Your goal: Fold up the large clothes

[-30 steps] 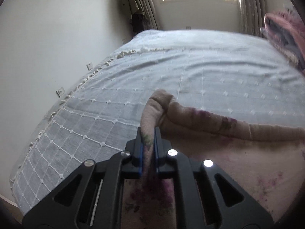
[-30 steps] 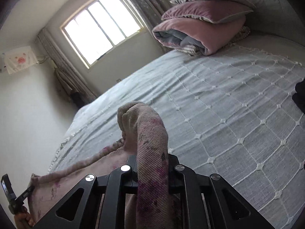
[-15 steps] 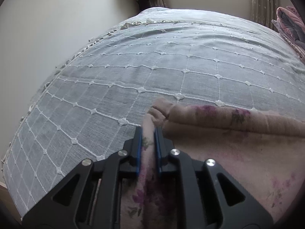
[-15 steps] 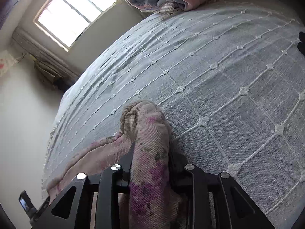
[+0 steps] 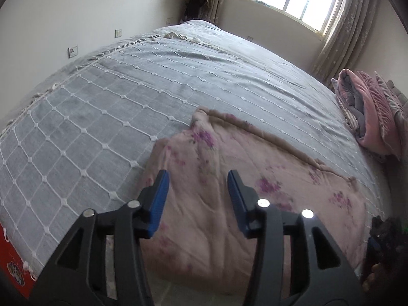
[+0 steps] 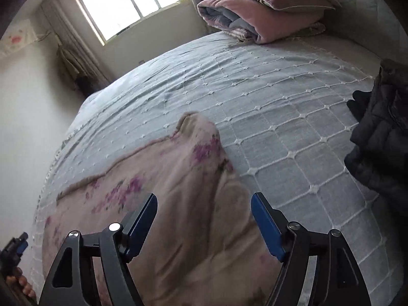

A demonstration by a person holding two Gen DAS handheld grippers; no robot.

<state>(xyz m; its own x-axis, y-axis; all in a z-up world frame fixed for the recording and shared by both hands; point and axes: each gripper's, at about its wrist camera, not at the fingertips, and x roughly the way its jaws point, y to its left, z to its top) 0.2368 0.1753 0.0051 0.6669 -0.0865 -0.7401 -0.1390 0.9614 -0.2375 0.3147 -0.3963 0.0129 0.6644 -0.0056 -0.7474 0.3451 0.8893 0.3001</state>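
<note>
Both grippers were clamped on corners of the pink floral garment point(image 5: 229, 183) a second ago; now the left gripper point(image 5: 197, 193) and right gripper point(image 6: 204, 219) are opening, their blue pads point(image 6: 267, 229) clear of the cloth and gripping nothing. The garment is lying spread on the grey checked bedspread point(image 5: 102, 117), its far corners dropped flat. Beyond it, folded pink quilts point(image 6: 260, 15) are sitting near the window point(image 6: 127, 2); no writing is readable anywhere.

The pink floral garment point(image 5: 229, 204) runs under the frame's bottom edge; its near hem is hidden.
</note>
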